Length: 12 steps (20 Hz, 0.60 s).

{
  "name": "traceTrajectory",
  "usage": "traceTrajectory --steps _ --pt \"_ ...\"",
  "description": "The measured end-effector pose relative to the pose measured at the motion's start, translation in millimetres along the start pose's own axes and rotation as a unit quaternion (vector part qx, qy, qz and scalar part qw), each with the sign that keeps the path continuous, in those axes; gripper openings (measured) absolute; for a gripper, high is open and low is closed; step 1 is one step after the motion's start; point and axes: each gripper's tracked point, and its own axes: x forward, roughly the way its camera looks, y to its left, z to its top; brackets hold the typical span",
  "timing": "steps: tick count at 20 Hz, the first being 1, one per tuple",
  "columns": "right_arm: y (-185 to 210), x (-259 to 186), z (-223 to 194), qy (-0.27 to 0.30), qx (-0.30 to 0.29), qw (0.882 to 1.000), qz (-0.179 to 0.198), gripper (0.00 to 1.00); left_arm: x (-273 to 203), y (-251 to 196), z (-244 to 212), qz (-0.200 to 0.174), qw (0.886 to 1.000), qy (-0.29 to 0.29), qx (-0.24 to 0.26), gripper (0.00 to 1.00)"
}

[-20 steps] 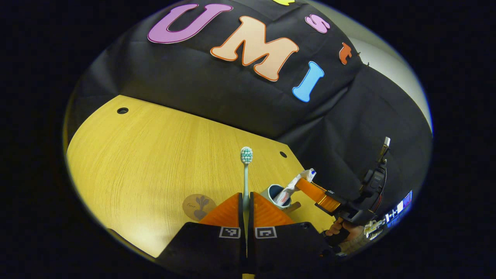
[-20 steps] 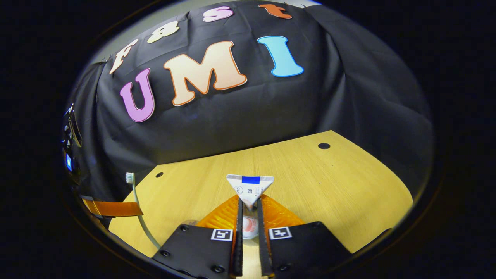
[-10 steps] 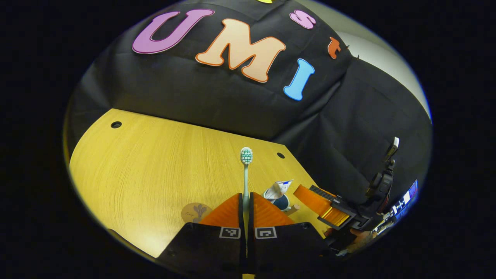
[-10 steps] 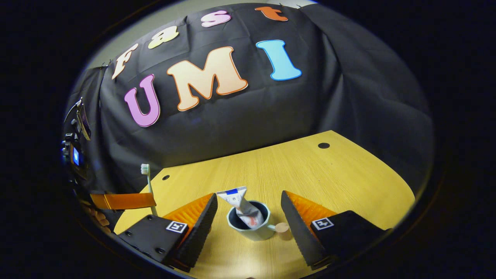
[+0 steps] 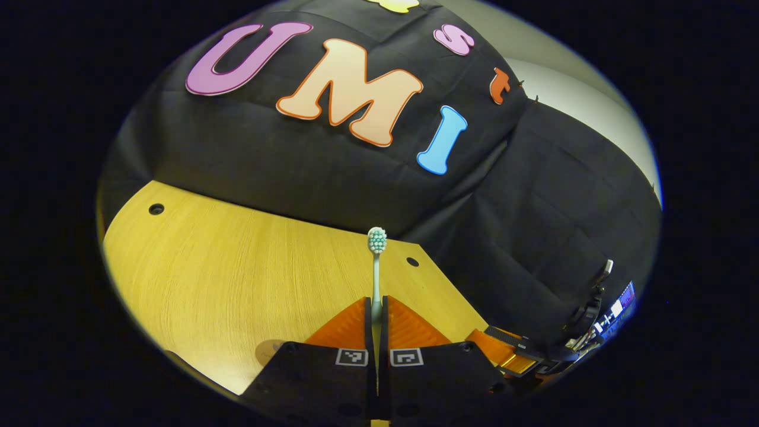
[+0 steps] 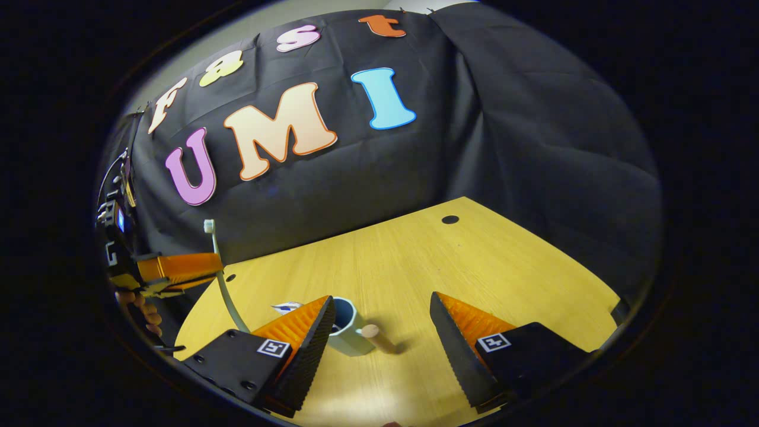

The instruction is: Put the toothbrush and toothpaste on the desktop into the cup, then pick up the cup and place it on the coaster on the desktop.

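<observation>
My left gripper [image 5: 377, 299] is shut on the handle of a pale toothbrush [image 5: 376, 255], whose bristle head points up and away over the wooden desktop [image 5: 237, 267]. In the right gripper view the same toothbrush [image 6: 214, 261] hangs above the desk's left edge in the left gripper [image 6: 184, 267]. My right gripper [image 6: 380, 298] stands open. A grey-blue cup [image 6: 348, 335] with a wooden handle [image 6: 379, 339] sits by its left finger, partly hidden by that finger. The crimped end of the toothpaste tube [image 6: 286, 306] pokes out beside the finger.
A round brown coaster [image 5: 267, 350] peeks out at my left gripper's lower left. The desktop has small round holes [image 6: 450, 219] near its far corners, and black cloth walls close it in. A hand [image 6: 142, 308] holds the left gripper.
My right gripper opened and dropped the toothpaste into the cup, then drew off to the right. My left gripper, still holding the toothbrush, shifted so that the cup slid out of its view.
</observation>
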Motion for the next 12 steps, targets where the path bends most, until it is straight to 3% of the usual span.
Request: traceTrajectory --steps 1,3,4,5,6,7,9,12 --pt "-6.0 -4.2 0.0 0.000 -0.002 1.000 -0.006 0.99 5.6 -1.7 6.2 -0.004 1.000 -0.006 0.006 0.00" --pt "-18.5 -10.2 0.7 0.000 -0.005 1.000 -0.020 0.94 16.2 -6.1 17.6 -0.014 1.000 -0.016 0.020 0.00" --pt "-24.1 -13.6 1.2 -0.001 -0.007 1.000 -0.026 0.99 21.6 -9.1 22.1 -0.018 0.999 -0.018 0.028 0.00" --pt "-28.3 -16.9 0.9 -0.001 -0.009 0.999 -0.033 0.94 29.2 -12.4 24.8 -0.023 0.999 -0.019 0.036 0.00" --pt "-33.0 -20.8 0.9 -0.001 -0.010 0.999 -0.039 0.99 35.3 -16.0 25.6 -0.030 0.998 -0.020 0.043 0.00" --pt "-37.8 -23.8 -0.4 -0.001 -0.009 0.999 -0.045 0.94 39.6 -21.4 23.9 -0.039 0.998 -0.019 0.047 0.00" --pt "-47.3 -30.7 -1.1 0.001 -0.002 0.998 -0.059 0.99 53.6 -32.6 22.1 -0.060 0.997 -0.018 0.043 0.00" --pt "-65.7 -40.0 -2.4 0.002 0.010 0.996 -0.085 0.94 72.9 -42.5 17.7 -0.085 0.996 -0.021 0.034 0.00"
